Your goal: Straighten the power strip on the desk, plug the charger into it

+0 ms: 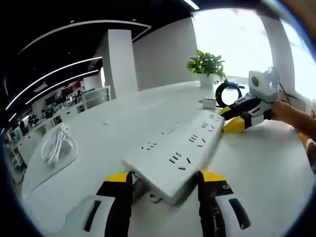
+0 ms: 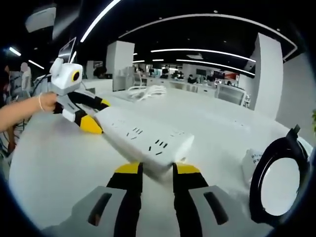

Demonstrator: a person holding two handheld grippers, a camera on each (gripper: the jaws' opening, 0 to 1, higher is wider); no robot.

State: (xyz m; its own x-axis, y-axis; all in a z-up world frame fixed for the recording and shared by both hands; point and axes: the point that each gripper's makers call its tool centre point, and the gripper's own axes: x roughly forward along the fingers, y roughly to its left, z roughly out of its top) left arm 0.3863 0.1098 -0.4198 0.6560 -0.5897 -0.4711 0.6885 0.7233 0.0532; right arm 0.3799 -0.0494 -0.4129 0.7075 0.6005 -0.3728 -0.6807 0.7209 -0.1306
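Power strip (image 1: 175, 150) clamped endwise between both claws (image 1: 165, 178) (image 2: 157, 169), charger (image 2: 254, 163) and coiled cable (image 1: 57, 143) nearby.

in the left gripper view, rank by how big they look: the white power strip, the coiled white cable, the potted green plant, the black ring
1. Long white plastic power strip, largest by far, though it is nearest the camera.
2. Coiled white cable.
3. Potted green plant and round black ring look alike; both are far off, so their order is unsure.
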